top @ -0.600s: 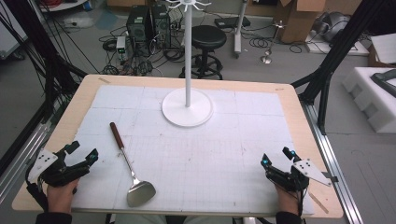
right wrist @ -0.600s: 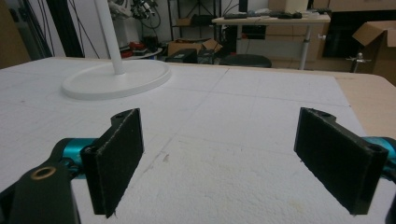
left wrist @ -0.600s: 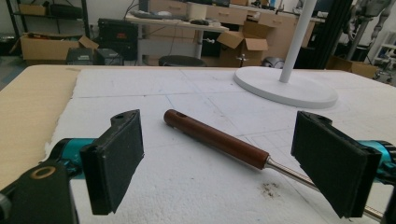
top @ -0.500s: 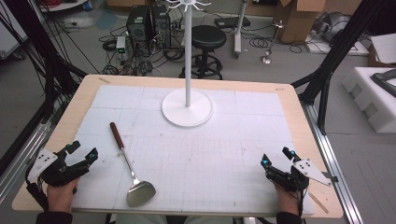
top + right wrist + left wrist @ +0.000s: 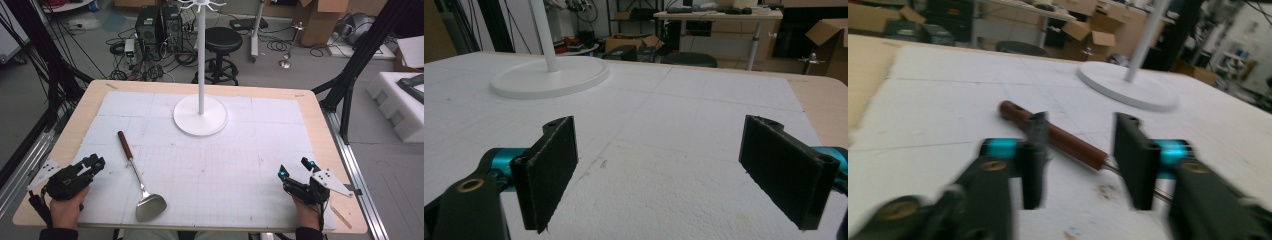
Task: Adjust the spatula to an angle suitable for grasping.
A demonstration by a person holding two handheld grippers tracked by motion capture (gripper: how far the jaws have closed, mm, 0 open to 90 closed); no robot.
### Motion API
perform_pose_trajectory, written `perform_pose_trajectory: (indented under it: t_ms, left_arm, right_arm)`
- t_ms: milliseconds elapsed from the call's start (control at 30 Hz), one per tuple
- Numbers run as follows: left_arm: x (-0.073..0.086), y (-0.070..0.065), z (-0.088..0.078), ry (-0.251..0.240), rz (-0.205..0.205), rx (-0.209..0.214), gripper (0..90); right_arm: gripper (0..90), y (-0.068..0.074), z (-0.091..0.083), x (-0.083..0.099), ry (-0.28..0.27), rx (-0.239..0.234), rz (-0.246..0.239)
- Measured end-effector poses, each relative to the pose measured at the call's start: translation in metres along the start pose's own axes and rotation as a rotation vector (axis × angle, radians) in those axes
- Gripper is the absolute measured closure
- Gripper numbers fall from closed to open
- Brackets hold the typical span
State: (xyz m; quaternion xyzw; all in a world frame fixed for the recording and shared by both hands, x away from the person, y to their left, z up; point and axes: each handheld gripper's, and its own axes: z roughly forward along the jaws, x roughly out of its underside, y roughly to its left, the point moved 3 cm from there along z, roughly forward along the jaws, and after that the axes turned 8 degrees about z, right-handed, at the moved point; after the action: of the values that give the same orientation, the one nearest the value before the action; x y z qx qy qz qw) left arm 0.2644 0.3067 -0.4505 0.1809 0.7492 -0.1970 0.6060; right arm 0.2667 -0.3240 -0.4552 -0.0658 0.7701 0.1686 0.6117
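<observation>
Left tongs [image 5: 95,162] open at the table's [image 5: 320,115] near-left corner, beside the spatula [image 5: 141,182]. Its brown handle [image 5: 1055,136] lies just ahead of the jaws. Best approach: straddle the handle squarely, then close. Stand [image 5: 201,115] mid-table. Right tongs [image 5: 295,169] open, empty.

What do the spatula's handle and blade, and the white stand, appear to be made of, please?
The spatula handle looks like reddish-brown wood or plastic, smooth with a dull sheen. The spatula blade and its thin shank look like bare polished metal, grey and reflective. The white stand looks like painted metal or plastic, uniformly matte white; the pictures cannot settle which.
</observation>
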Motion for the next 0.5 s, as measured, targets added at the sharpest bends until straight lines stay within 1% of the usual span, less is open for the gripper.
perform_pose_trajectory:
  t_ms: [33,100,167,233,267,300,333,400,467,500]
  left_arm:
    - [-0.003,-0.007,0.004,0.019,0.017,0.02,83.2]
    - [-0.008,-0.025,0.014,0.039,0.038,0.079,89.1]
    - [-0.014,-0.046,0.026,0.062,0.059,0.139,89.6]
    - [-0.018,-0.067,0.037,0.098,0.09,0.196,89.6]
    - [-0.018,-0.067,0.037,0.098,0.09,0.196,89.6]
    - [-0.02,-0.084,0.046,0.132,0.115,0.251,89.6]
    - [-0.02,-0.091,0.05,0.151,0.118,0.271,89.6]
    - [-0.019,-0.101,0.056,0.188,0.121,0.302,89.6]
    - [-0.016,-0.105,0.061,0.236,0.123,0.314,89.6]
    - [-0.016,-0.105,0.061,0.236,0.123,0.314,89.6]
  right_arm:
    - [14.4,0.0,0.0,0.0,-0.001,0.001,-0.006]
    - [14.4,0.0,0.0,0.0,0.006,0.006,0.0]
    - [14.4,-0.001,0.001,0.0,0.01,0.01,-0.001]
    - [14.5,-0.001,0.002,0.0,0.018,0.009,0.006]
    - [14.5,-0.001,0.002,0.0,0.017,0.008,0.003]
    - [14.5,-0.001,0.002,0.0,0.014,0.011,0.001]
    - [14.5,-0.001,0.001,0.0,0.013,0.012,0.002]
    - [14.5,0.0,0.001,0.0,0.011,0.01,0.002]
    - [14.5,-0.001,0.001,0.0,0.009,0.01,0.0]
    - [14.5,-0.001,0.001,0.0,0.009,0.009,0.0]
